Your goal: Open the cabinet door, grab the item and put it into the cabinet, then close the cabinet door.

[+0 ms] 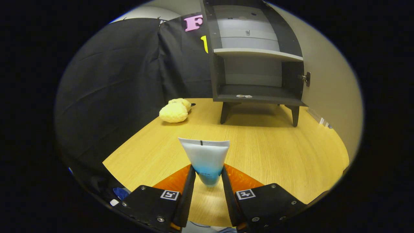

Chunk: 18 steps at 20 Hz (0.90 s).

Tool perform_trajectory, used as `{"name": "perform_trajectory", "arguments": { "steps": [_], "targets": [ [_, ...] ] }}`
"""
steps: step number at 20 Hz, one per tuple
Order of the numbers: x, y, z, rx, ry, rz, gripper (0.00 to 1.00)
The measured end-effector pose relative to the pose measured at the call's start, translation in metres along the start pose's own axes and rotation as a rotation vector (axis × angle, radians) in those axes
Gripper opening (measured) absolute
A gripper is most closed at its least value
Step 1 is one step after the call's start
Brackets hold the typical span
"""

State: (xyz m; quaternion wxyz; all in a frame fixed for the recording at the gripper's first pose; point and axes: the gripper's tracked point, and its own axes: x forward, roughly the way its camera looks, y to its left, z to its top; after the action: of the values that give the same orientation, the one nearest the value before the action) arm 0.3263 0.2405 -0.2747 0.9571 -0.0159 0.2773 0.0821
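We are looking across the wooden surface (265,152), which is carrying everything in play and is giving us bare room between the tool and the goal. Standing at its far side on short legs is the dark cabinet (255,55), and its door (323,77) is hanging swung out to the right with the knob (306,78) showing at its edge, so the opening step appears to be done and the inside is lying exposed for loading. A pale shelf (258,53) is dividing the interior, and the lower compartment is sitting well beyond the fingers, with two small pale bits (244,96) lying at its front lip. Off to the left of the cabinet, near the cloth wall, a yellow plush toy (175,110) is resting apart from our path. Closest to us, the tool (208,178) is gripping a white-and-blue tube (205,158) by its narrow lower end, both fingers pressing its sides, the flat crimped end pointing up. We are judging that it is being carried toward the lower compartment, with closing the door left for afterward.
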Motion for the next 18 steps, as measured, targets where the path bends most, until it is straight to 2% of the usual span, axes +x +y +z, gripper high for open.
{"name": "perform_trajectory", "arguments": {
  "steps": [18],
  "targets": [
    [-0.013, -0.078, 0.223, 0.044, -0.213, -0.071, 0.49]
  ]
}}
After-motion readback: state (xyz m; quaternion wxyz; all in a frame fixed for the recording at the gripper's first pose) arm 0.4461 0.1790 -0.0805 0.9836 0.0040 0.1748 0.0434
